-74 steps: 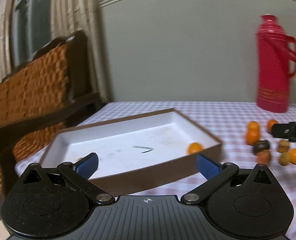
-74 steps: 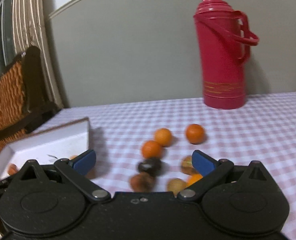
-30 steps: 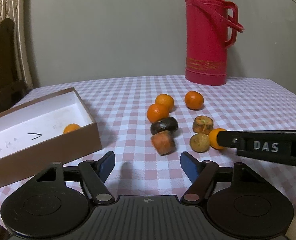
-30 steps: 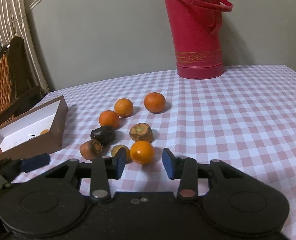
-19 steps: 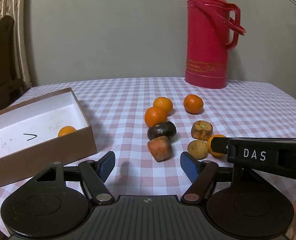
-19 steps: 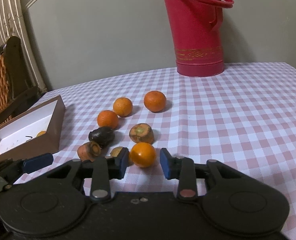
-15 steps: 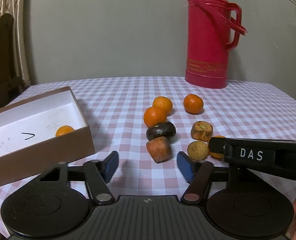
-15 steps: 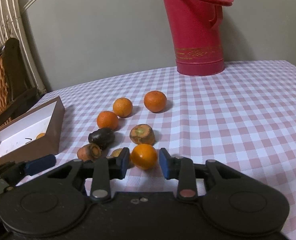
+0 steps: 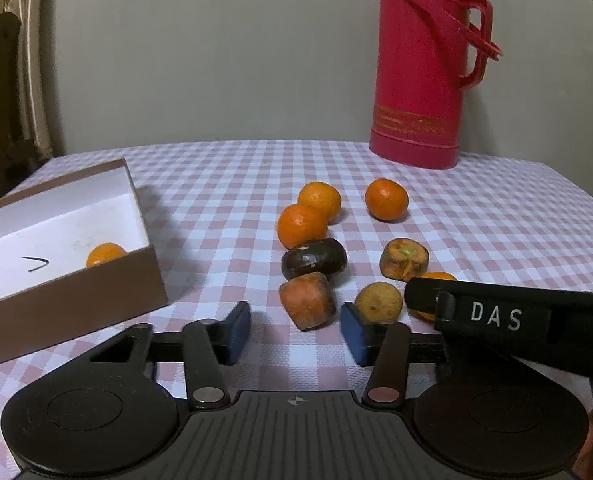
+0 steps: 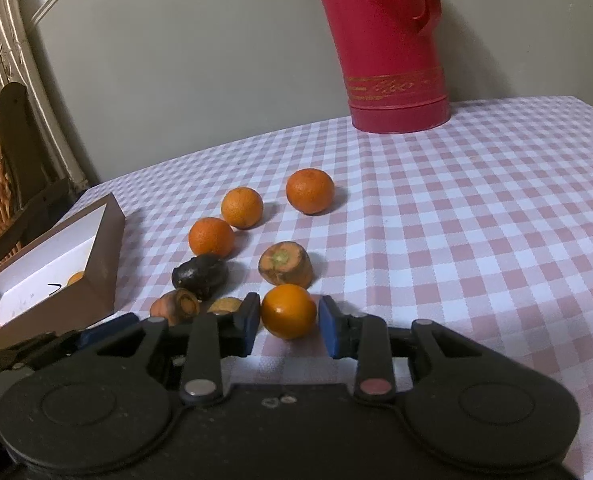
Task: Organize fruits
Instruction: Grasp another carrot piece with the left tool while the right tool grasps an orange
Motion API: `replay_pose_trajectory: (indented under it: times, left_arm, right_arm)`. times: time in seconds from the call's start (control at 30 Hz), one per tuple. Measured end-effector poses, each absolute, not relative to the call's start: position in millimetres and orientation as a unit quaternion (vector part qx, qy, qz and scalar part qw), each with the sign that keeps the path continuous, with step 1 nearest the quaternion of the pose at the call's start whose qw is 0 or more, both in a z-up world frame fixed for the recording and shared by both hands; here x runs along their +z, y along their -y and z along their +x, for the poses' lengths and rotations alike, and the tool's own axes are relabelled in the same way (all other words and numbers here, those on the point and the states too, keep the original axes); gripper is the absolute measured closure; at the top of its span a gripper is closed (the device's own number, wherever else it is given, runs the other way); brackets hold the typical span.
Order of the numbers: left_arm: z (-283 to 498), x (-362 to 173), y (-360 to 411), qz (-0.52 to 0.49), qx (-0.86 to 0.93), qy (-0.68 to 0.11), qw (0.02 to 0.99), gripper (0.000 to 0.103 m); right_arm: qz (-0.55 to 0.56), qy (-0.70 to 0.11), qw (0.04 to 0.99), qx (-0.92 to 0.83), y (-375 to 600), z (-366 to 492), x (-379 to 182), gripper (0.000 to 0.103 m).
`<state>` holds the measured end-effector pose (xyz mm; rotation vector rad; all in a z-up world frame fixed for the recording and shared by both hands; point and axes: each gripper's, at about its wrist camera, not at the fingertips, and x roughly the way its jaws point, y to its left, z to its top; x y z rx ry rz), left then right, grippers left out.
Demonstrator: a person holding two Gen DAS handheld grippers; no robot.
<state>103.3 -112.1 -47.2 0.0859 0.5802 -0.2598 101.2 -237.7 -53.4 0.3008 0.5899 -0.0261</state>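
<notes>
The right tongs are clamping narrowly on the round orange tangerine resting on the pink-checked table, while the left tongs are half-open around nothing, so lifting toward the brown white-lined cardboard box appears next

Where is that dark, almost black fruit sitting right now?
In the left wrist view the dark fruit lies mid-table on the checked cloth, just nearer than an orange and just beyond the orange-brown chunk.
</notes>
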Motion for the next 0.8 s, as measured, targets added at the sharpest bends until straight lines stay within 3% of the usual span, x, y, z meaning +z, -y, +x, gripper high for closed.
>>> replay_pose_trajectory:
  times: [0.23,0.5,0.8]
  left_arm:
    - [108.5,-48.2,117.6,0.043,-0.124,-0.281,0.951,0.058]
    - [106.6,-48.5,120.9,0.053,-0.130,-0.270,0.952,0.072]
    - [103.1,-47.6,117.1,0.049,-0.128,-0.268,0.954,0.072]
  right_arm:
    - [0.155,-0.290,0.944,-0.018,240.0,106.3,-54.2,0.080]
    - [0.155,-0.288,0.945,-0.018,240.5,107.2,-55.4,0.080]
    - [0.150,-0.288,0.946,-0.018,239.2,104.6,-55.2,0.079]
